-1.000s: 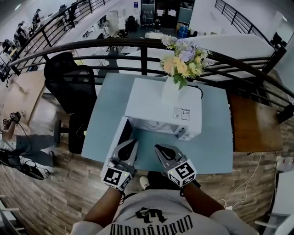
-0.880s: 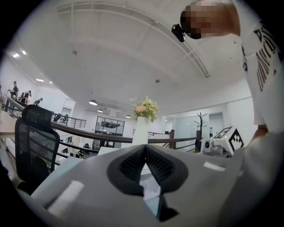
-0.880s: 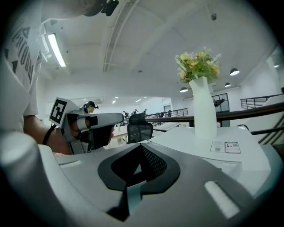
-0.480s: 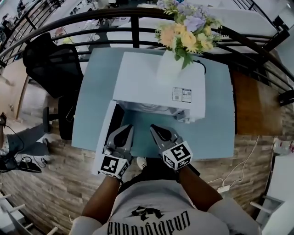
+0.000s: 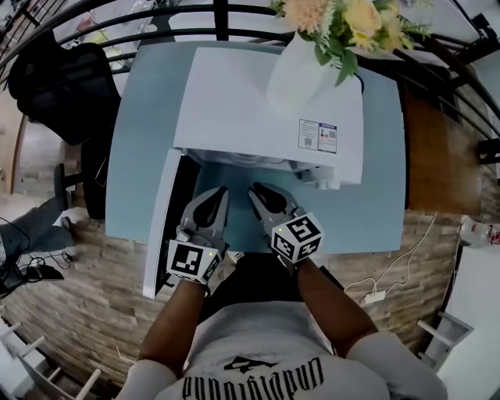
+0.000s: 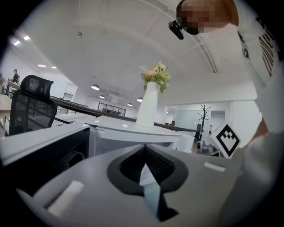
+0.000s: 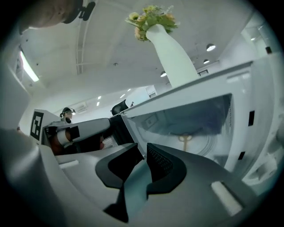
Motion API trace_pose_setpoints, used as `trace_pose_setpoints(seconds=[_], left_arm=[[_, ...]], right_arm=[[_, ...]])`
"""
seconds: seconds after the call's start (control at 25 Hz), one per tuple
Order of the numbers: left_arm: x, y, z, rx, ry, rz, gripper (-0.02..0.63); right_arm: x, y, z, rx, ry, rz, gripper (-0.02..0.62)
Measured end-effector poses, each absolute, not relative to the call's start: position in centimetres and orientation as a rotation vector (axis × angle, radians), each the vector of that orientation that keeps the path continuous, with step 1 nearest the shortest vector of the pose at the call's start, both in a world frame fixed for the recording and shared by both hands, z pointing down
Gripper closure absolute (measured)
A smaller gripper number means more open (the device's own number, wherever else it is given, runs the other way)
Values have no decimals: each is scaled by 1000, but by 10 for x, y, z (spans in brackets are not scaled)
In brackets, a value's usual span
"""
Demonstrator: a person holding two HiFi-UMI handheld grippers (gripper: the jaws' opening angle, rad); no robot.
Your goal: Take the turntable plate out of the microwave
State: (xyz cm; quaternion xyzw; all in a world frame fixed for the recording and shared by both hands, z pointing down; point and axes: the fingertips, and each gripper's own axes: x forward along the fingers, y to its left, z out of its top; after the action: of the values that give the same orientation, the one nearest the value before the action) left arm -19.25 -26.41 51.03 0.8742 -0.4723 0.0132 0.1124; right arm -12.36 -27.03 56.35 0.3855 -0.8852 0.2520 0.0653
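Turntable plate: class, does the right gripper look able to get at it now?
Probably yes: the door stands open, and the plate lies straight ahead of the right gripper, whose empty jaws are opening.

microwave (image 5: pixel 250 101): smooth white casing that had a slight sheen
worktop (image 5: pixel 137 133): looked matt, smooth, pale blue
vase (image 5: pixel 301 70): looked smooth, white, ceramic-like
floor (image 5: pixel 86 312): showed grained wood-look planks
railing (image 5: pixel 221 19): looked dark metal

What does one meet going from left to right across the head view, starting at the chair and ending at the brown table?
black office chair → open microwave door → left gripper, fingers shut → right gripper, fingers opening, nothing between them → brown wooden table
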Motion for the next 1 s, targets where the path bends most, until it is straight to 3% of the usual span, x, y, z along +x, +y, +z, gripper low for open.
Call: trace_pose_setpoints(seconds=[0.32,1.0], left_arm=[[-192,-282,544,2537,-1382,67,557],[-195,-302,591,2467,-1396,92,557]], right_arm=[[-120,-299,621,1242,-2612,1089,486],[-114,-336,695,1475,-2362,1980,449]])
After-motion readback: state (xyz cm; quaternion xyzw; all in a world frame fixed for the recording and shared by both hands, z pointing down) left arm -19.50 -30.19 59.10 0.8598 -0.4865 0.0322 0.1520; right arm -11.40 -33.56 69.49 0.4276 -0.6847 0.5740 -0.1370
